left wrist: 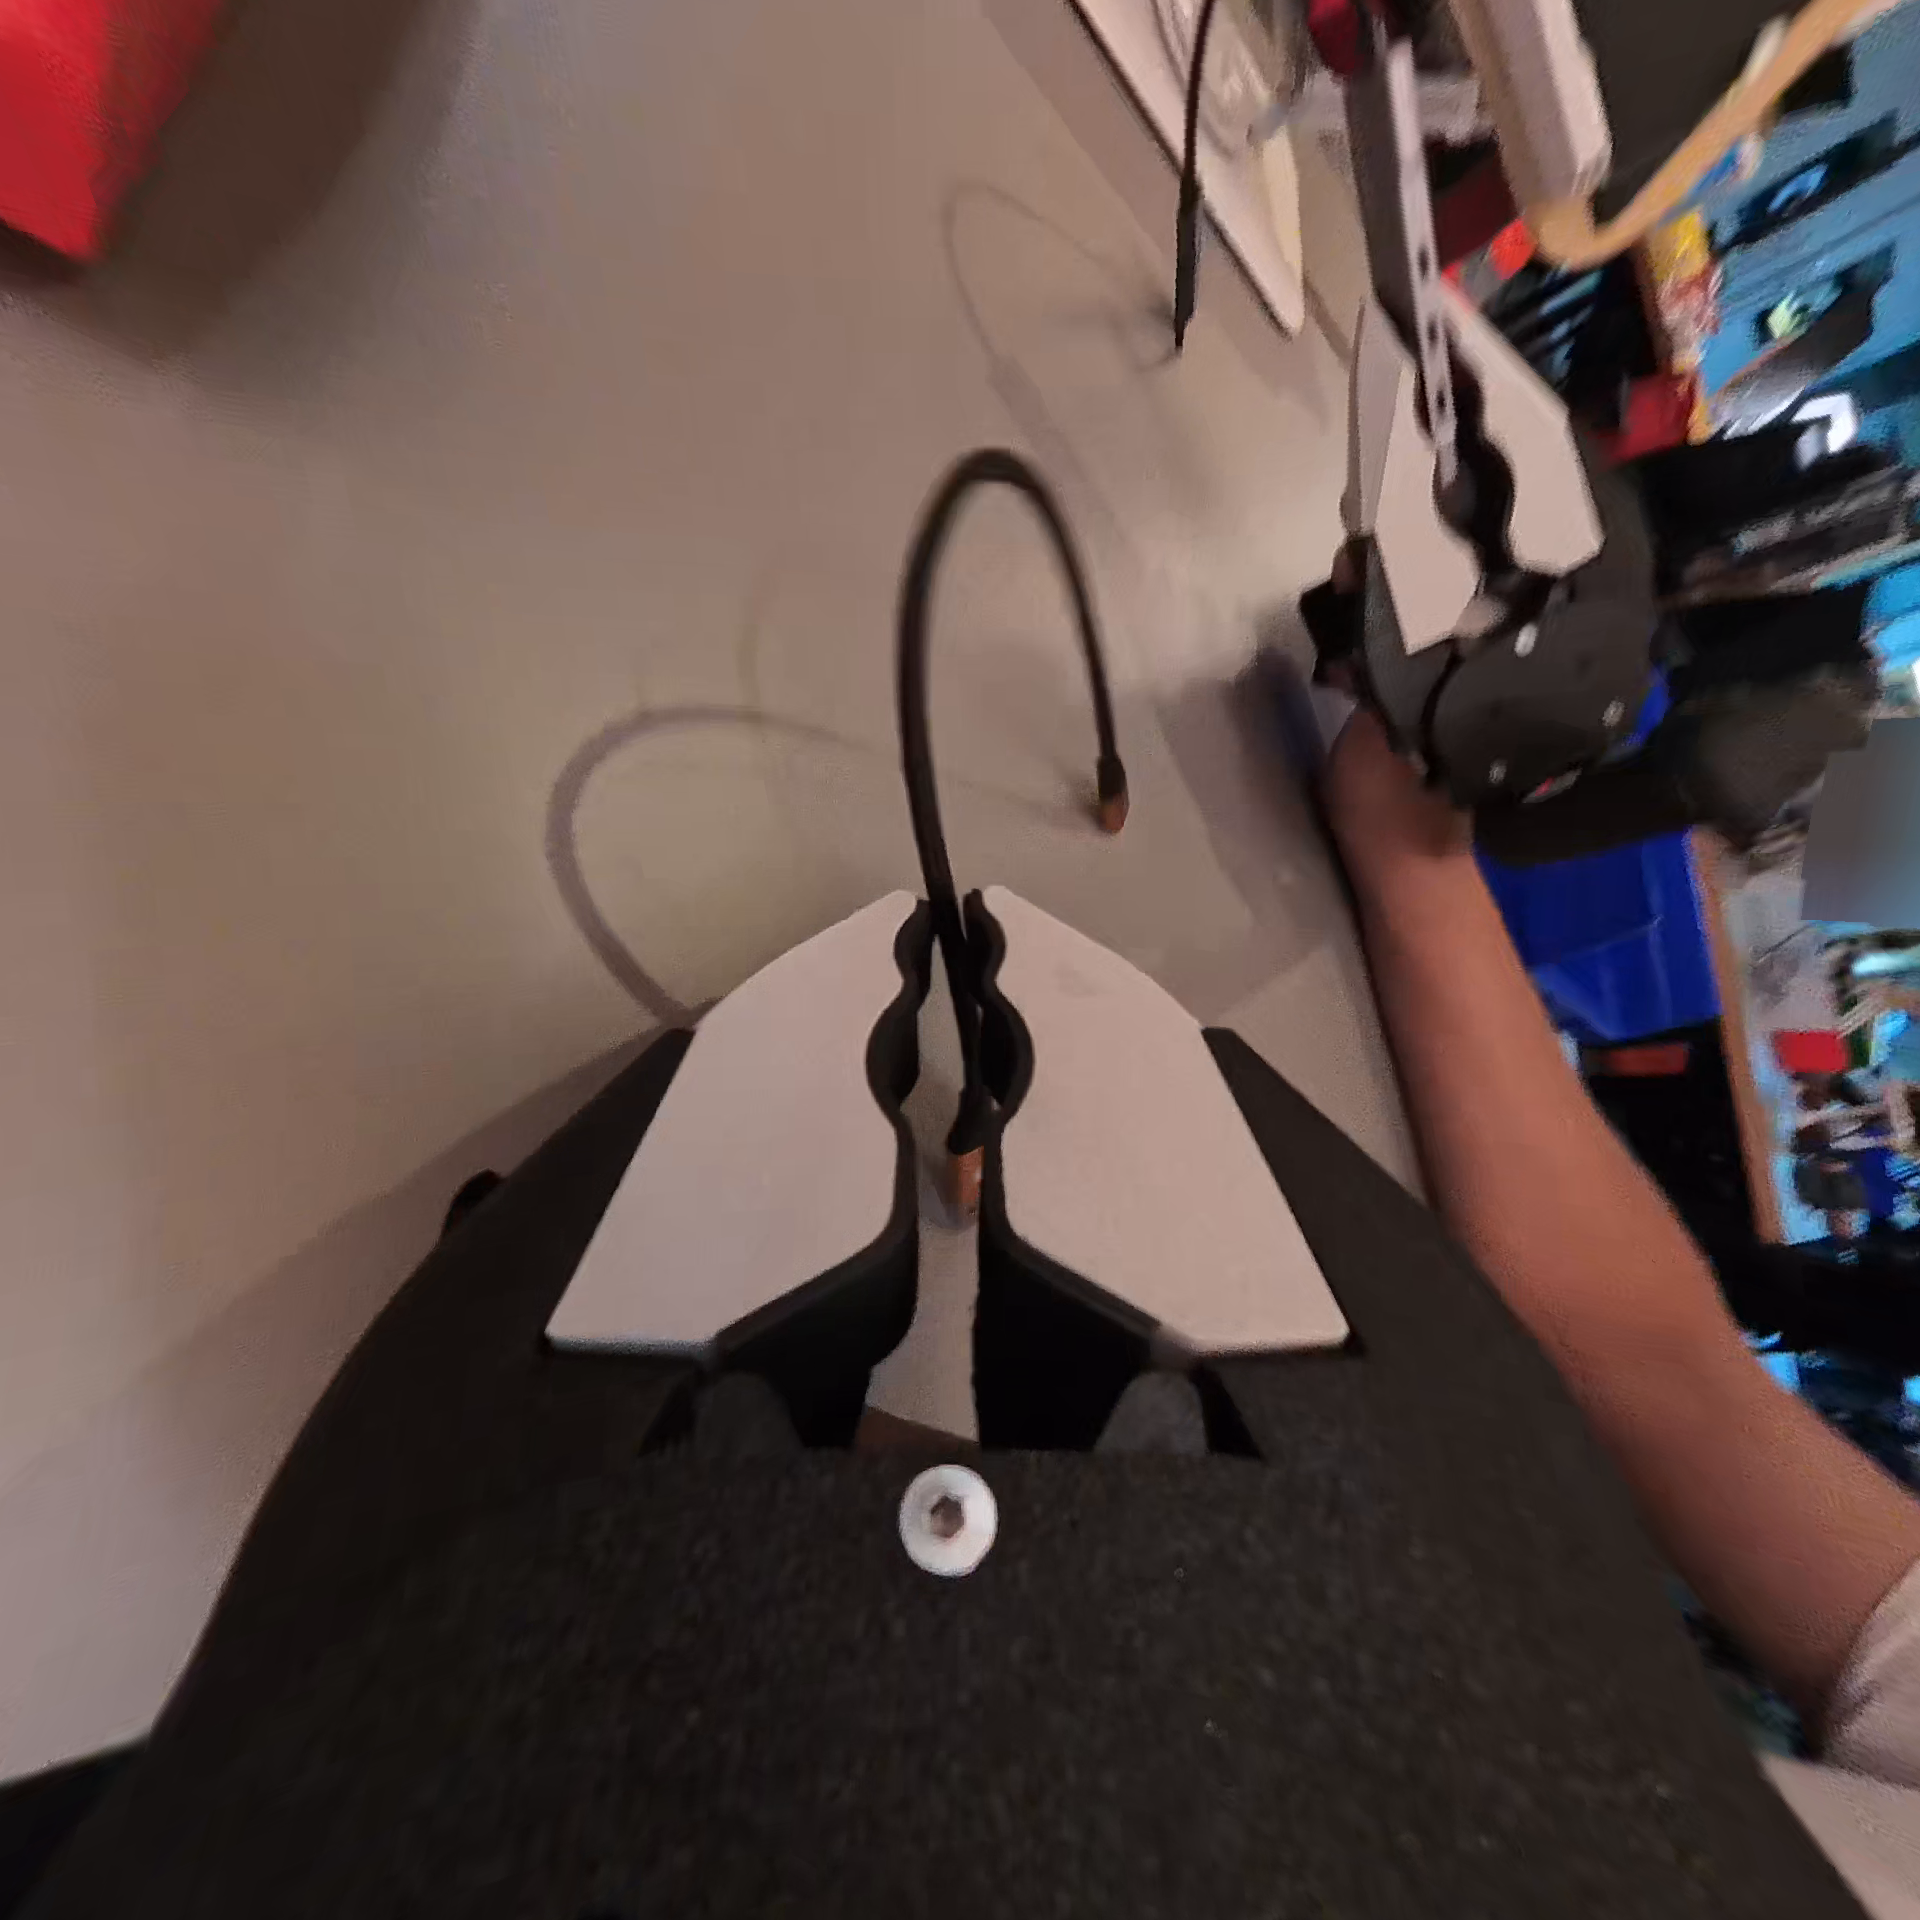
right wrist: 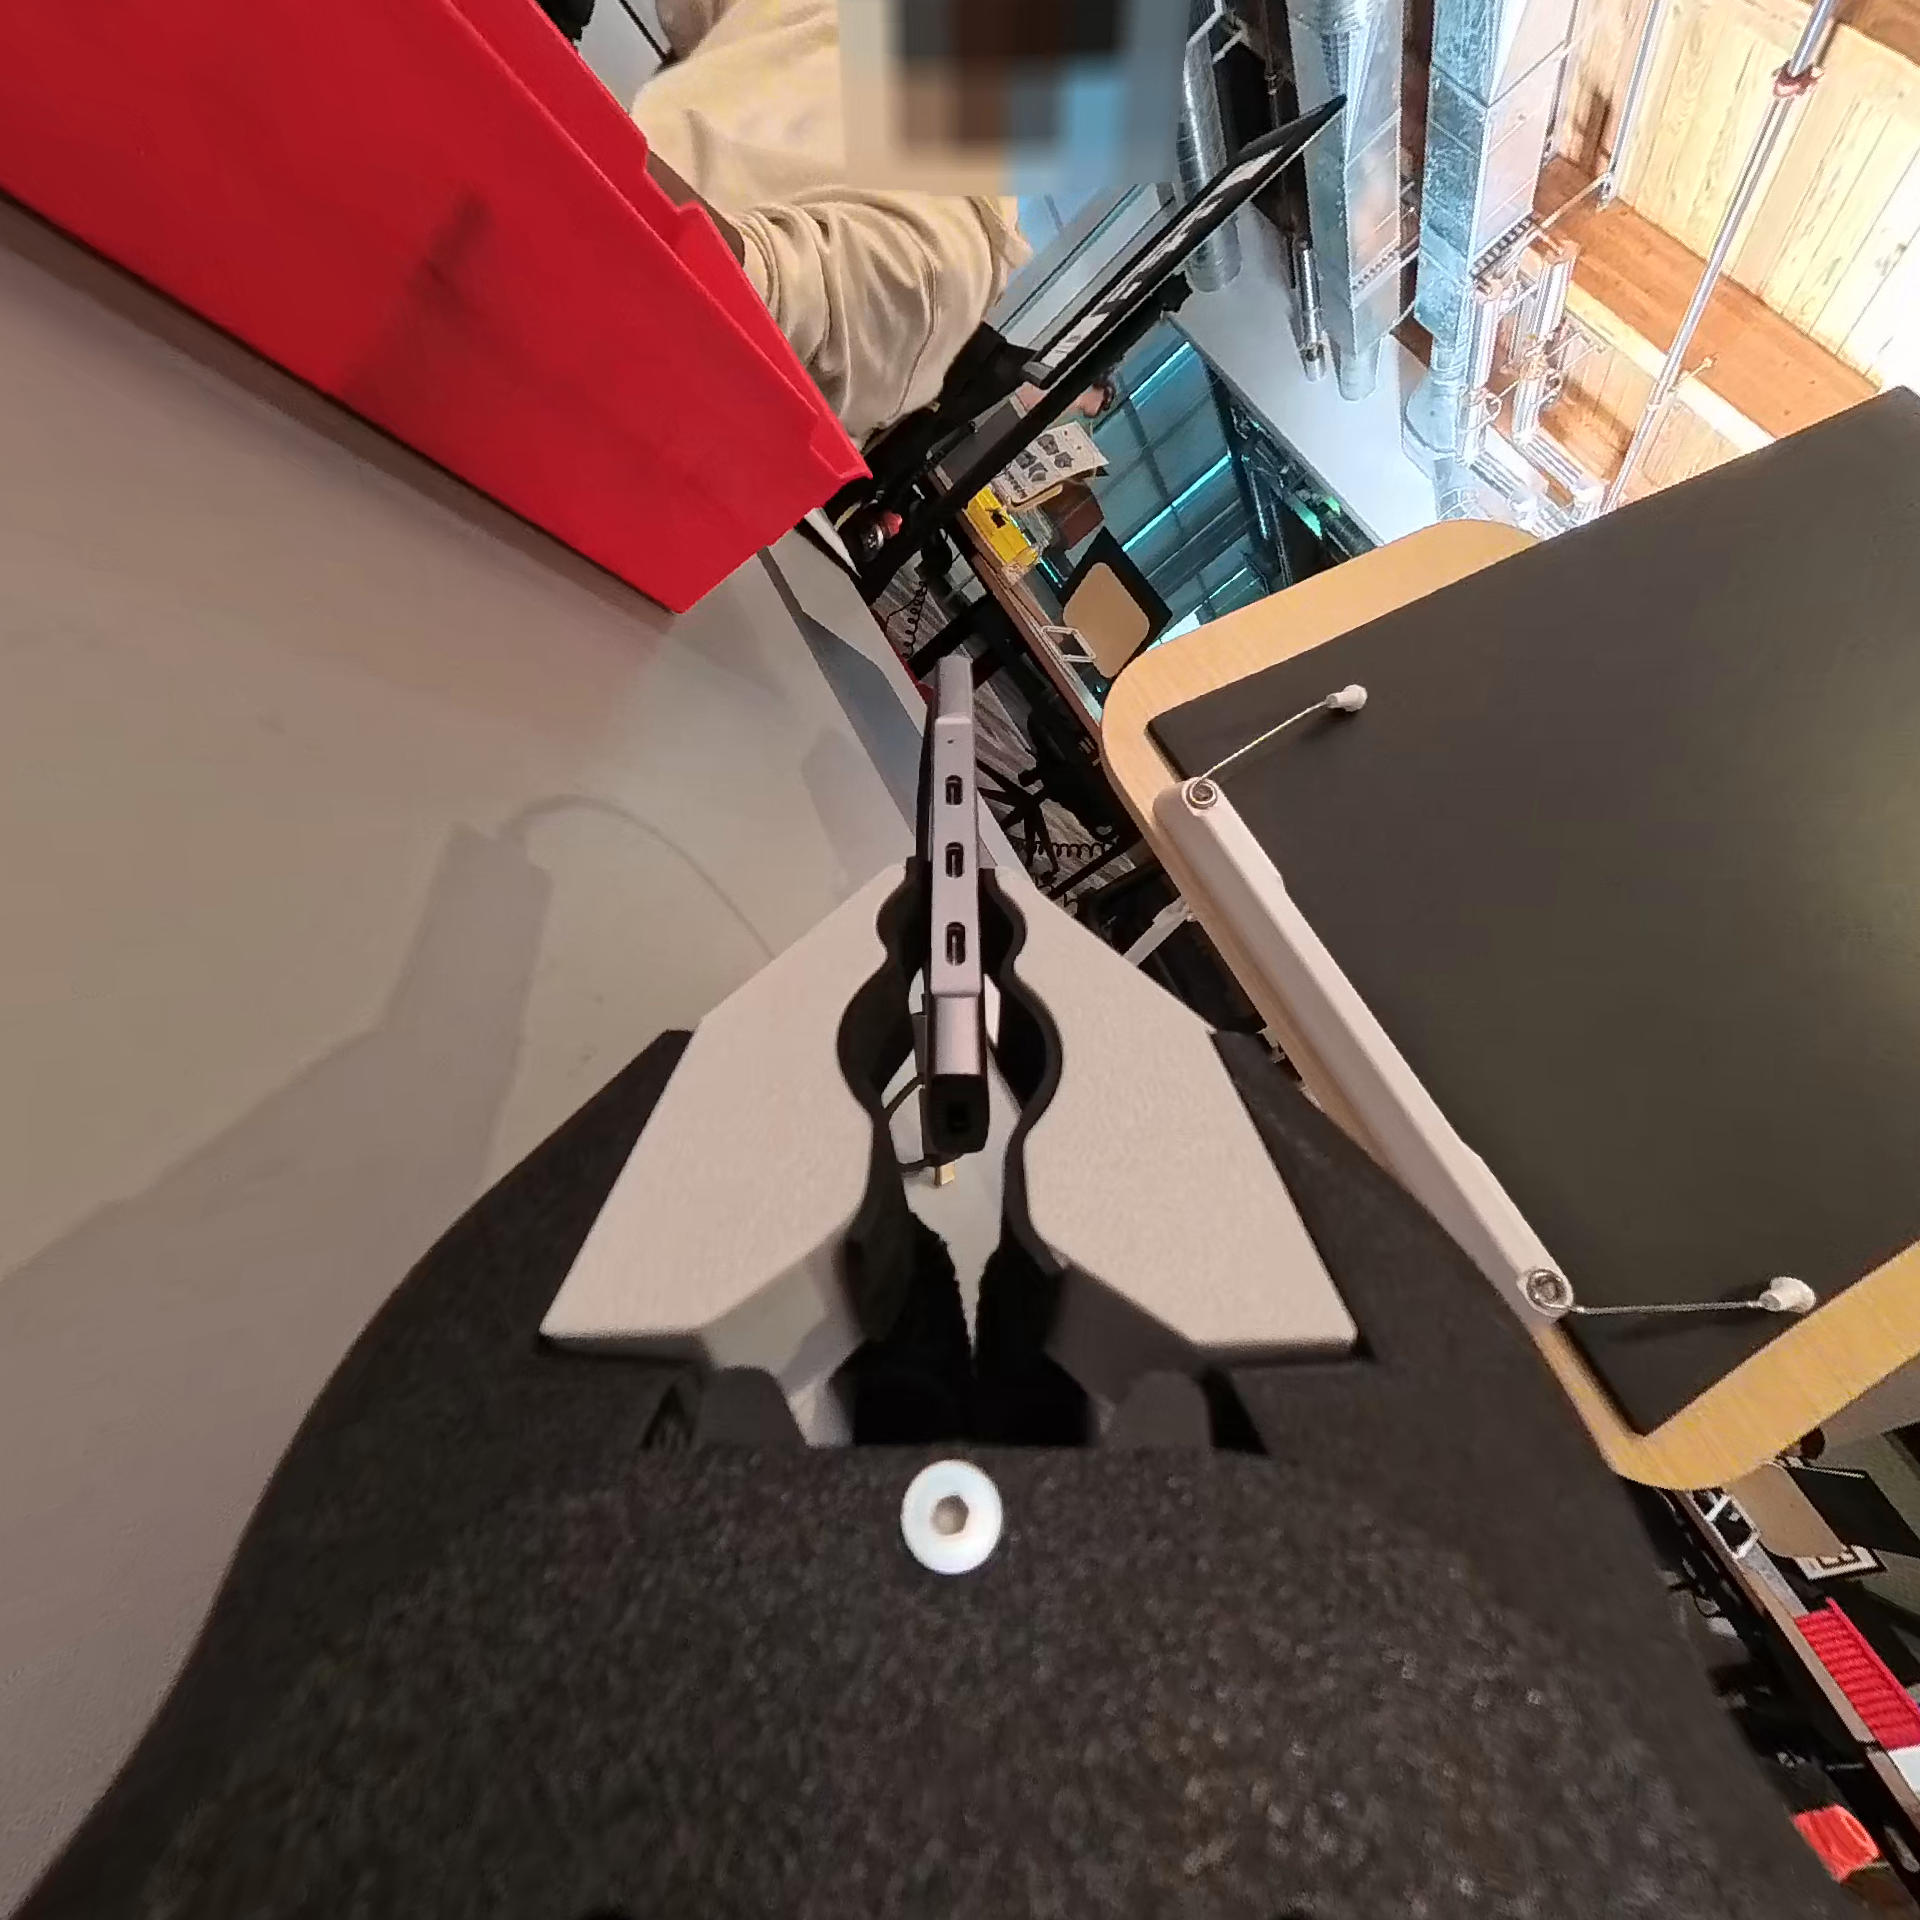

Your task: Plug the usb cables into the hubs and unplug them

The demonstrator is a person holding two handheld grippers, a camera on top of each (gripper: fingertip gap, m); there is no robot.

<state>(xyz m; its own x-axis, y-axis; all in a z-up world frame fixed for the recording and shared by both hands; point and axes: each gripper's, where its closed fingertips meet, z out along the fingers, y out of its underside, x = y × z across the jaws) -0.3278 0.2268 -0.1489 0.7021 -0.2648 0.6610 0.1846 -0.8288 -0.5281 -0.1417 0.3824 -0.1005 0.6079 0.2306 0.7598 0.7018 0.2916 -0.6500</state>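
My left gripper (left wrist: 948, 914) is shut on a short black cable (left wrist: 925, 623). The cable arcs up and over above the grey table (left wrist: 416, 623); one copper-coloured plug end (left wrist: 1112, 805) hangs free ahead, the other copper end (left wrist: 964, 1179) sticks out behind the fingertips. My right gripper (right wrist: 954, 883) is shut on a slim grey hub with several ports (right wrist: 956, 862), held edge-on above the table edge; a thin cable runs from its near end. The right gripper also shows in the left wrist view (left wrist: 1455, 488), upper right, held by a hand (left wrist: 1382, 790), the hub a dark strip between its jaws.
A red bin (right wrist: 416, 260) stands on the grey table (right wrist: 260, 779), also at the left wrist view's top-left corner (left wrist: 83, 114). A black board with a wooden rim (right wrist: 1610, 883) is at right. A person in a beige sleeve (right wrist: 862, 281) is behind. A blue bin (left wrist: 1600, 935) sits off the table. Some 25 centimetres of space lies between my two pairs of fingers.
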